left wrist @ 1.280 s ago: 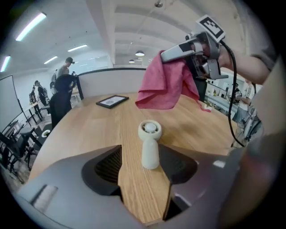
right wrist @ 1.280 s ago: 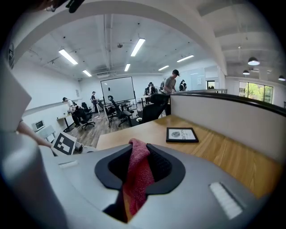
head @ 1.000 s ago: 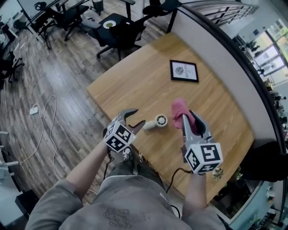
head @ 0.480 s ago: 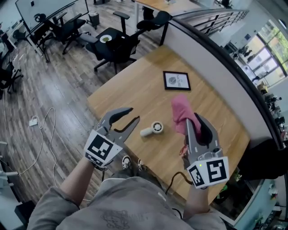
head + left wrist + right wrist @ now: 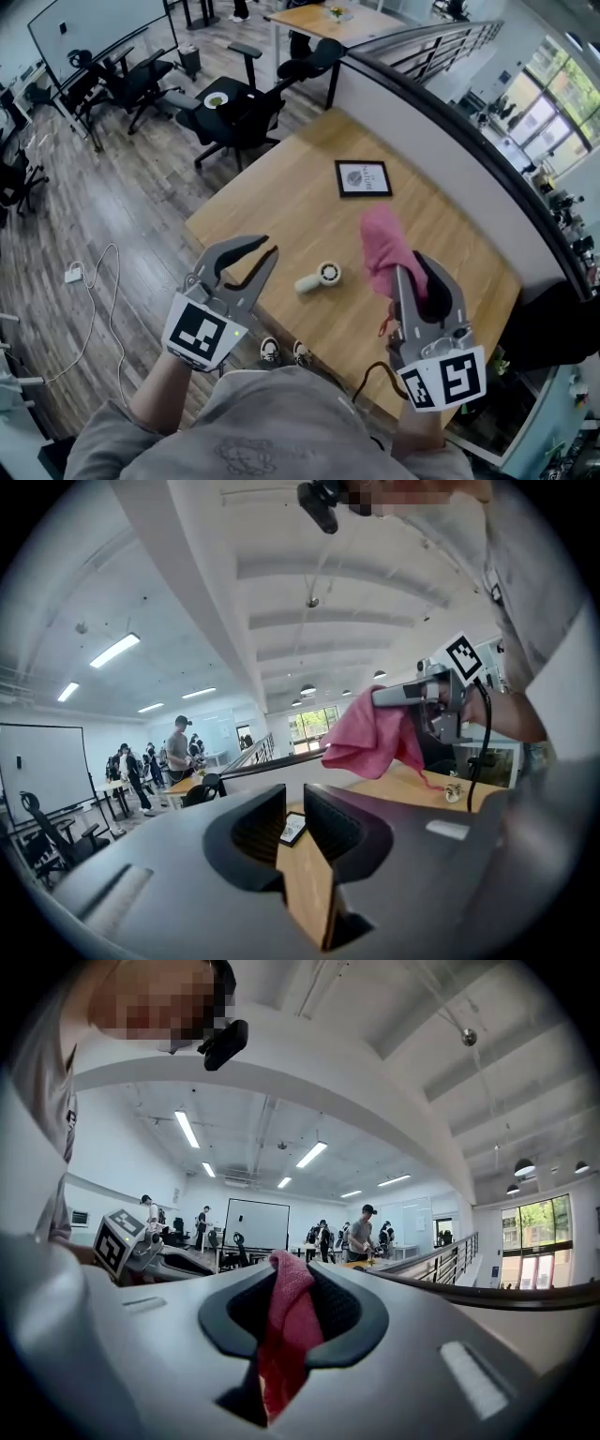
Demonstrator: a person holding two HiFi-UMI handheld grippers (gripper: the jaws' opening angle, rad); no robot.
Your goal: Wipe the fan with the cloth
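Wood-plank floor (image 5: 122, 216), black office chairs (image 5: 234, 108) (on castors), ceiling striplights (image 5: 114, 650).

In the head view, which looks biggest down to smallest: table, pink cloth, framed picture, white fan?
Largest first: table, pink cloth, framed picture, white fan. The cloth is held nearer the camera, so its rank over the picture is unsure.

L claw (image 5: 270, 247) just closing, empty; R claw (image 5: 412, 274) clamped on cloth (image 5: 382, 246).

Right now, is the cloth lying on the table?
No: the pink cloth is clamped between the jaws of the right gripper, which holds it up off the wooden table.
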